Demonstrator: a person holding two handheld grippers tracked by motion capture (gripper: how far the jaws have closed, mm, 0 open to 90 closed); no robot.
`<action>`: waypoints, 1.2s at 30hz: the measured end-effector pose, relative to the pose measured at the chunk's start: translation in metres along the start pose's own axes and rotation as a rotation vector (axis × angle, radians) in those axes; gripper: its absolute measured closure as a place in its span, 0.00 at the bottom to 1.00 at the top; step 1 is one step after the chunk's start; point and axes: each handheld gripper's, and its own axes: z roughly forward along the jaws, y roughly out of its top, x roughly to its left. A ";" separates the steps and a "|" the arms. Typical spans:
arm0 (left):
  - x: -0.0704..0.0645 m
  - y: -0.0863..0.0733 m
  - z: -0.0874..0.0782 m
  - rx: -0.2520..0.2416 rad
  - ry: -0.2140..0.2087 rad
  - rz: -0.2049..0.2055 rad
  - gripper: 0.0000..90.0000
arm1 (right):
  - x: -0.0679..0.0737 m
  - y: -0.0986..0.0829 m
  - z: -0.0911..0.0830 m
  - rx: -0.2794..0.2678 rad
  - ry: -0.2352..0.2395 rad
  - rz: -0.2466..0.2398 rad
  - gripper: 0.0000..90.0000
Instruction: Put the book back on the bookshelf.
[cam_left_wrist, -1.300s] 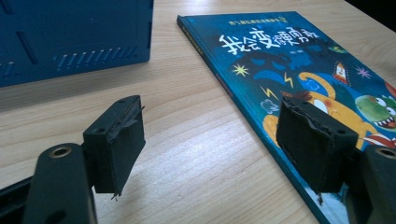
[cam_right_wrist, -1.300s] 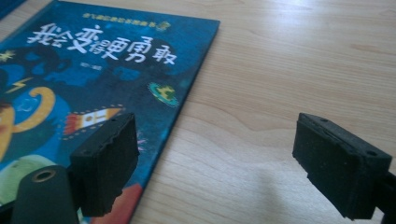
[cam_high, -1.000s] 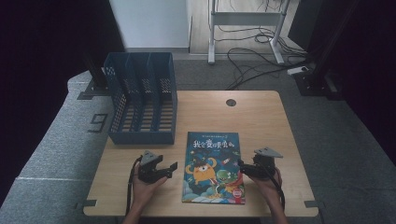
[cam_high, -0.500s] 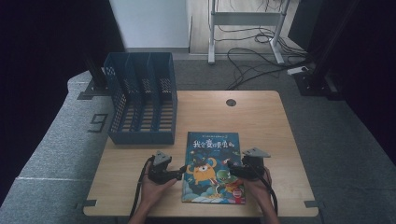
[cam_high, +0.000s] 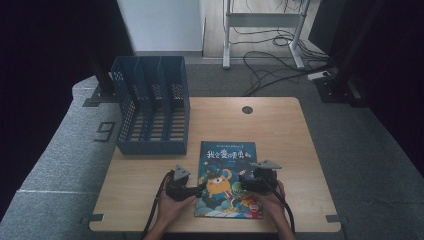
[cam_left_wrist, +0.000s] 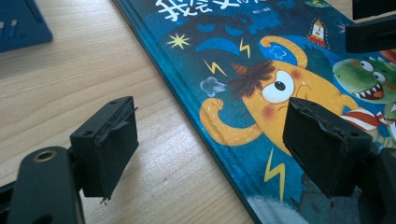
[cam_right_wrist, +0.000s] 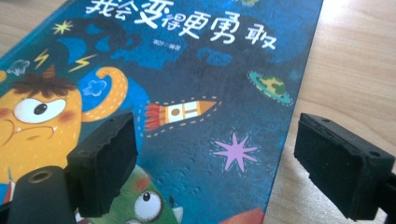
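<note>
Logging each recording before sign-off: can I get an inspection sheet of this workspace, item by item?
Surface: light wooden table with a round grommet hole near the far edge.
Job's things: picture book lying flat, cover up, near the front edge.
Clutter: blue slotted file rack at the far left corner; its slots look empty.
Grippers: left hand-held gripper open, jaws astride the book's left edge; right hand-held gripper open, jaws astride its right edge. Neither is closed on it.
Cables: one trails back from each gripper; loose cables on the floor behind.
Surroundings: grey carpet, white metal frame, dark curtains.
</note>
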 end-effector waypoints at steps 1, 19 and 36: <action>0.000 0.000 0.000 0.001 0.000 -0.001 0.20 | 0.000 -0.001 0.001 0.005 0.000 -0.001 0.14; -0.001 -0.004 0.010 0.040 -0.020 -0.031 0.18 | 0.002 -0.003 0.005 0.021 0.006 0.012 0.14; -0.015 -0.005 0.013 0.053 -0.077 0.006 0.19 | -0.007 -0.001 0.002 0.028 0.063 0.087 0.17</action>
